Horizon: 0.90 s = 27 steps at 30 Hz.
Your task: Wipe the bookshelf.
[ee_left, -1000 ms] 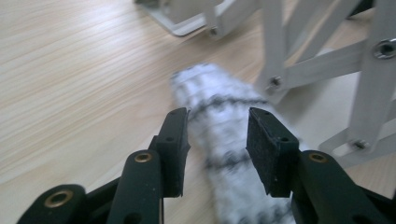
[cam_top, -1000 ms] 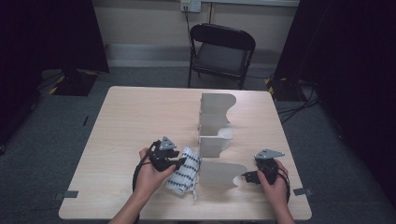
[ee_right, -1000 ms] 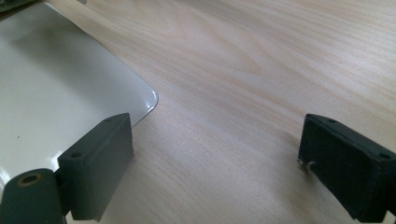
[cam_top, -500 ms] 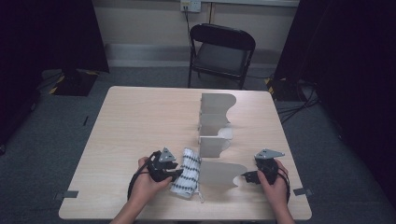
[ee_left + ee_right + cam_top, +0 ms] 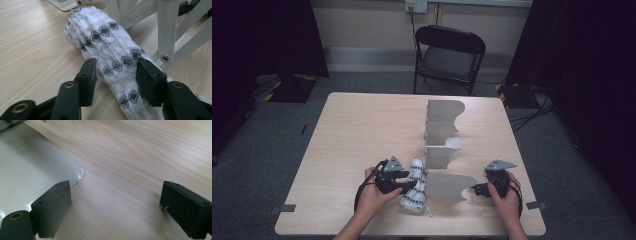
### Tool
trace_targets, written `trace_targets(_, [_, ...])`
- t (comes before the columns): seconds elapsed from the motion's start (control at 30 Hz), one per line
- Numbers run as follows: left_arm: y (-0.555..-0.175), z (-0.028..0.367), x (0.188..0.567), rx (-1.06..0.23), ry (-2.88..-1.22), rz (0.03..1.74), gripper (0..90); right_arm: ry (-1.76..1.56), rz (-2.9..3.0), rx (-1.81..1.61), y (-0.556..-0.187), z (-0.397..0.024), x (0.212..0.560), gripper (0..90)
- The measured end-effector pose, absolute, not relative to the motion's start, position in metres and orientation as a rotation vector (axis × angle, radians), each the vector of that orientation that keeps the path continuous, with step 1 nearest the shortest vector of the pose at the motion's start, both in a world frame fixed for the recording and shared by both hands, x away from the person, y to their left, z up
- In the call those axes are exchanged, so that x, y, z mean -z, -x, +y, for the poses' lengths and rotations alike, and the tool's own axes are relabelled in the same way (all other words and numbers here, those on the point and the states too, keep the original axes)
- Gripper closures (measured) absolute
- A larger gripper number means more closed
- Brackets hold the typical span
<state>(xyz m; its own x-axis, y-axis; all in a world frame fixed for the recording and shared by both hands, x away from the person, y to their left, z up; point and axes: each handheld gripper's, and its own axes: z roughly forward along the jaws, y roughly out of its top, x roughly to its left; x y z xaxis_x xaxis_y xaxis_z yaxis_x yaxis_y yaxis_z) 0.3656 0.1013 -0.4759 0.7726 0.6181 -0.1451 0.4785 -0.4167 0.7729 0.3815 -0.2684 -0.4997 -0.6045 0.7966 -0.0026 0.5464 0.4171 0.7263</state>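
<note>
A rolled white towel with black diamond marks (image 5: 415, 192) lies on the table against the lattice of a grey folding rack (image 5: 442, 131). My left gripper (image 5: 408, 185) straddles the roll from its left. In the left gripper view the towel (image 5: 110, 50) sits between the jaws of the left gripper (image 5: 116, 75). The jaws have just been opening: the right-hand pad (image 5: 147, 80) touches the cloth, while the other stands just off it. My right gripper (image 5: 474, 190) rests open on the table by the nearest grey panel (image 5: 447, 186). The right gripper (image 5: 115, 202) is empty, one jaw beside the panel's rounded corner (image 5: 32, 170).
The wooden table (image 5: 362, 135) has bare wood to the left and at the back. The rack's other panels stand upright in a row toward the far edge. A black folding chair (image 5: 449, 55) stands behind the table, and cables lie on the floor at the right.
My left gripper has slid a little toward the near edge, and the towel roll has settled flatter beside the rack. The right gripper has not moved.
</note>
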Motion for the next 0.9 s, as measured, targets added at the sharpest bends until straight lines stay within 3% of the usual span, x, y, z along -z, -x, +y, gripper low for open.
trace_targets(0.17, [-0.367,0.095,0.488,-0.177,-2.105,0.824,53.6,-1.155,2.329,-1.001,-0.382,-0.268,0.500,9.1])
trace_targets(0.43, [-0.363,0.087,0.486,-0.143,-2.119,0.845,81.0,-1.155,2.330,-1.001,-0.382,-0.268,0.500,9.1])
trace_targets(0.6, [-0.362,0.089,0.473,-0.128,-2.090,0.887,83.8,-1.155,2.330,-1.001,-0.382,-0.268,0.500,9.1])
trace_targets(0.9, [-0.367,0.101,0.413,-0.162,-2.024,0.897,84.0,-1.155,2.329,-1.001,-0.382,-0.268,0.500,9.1])
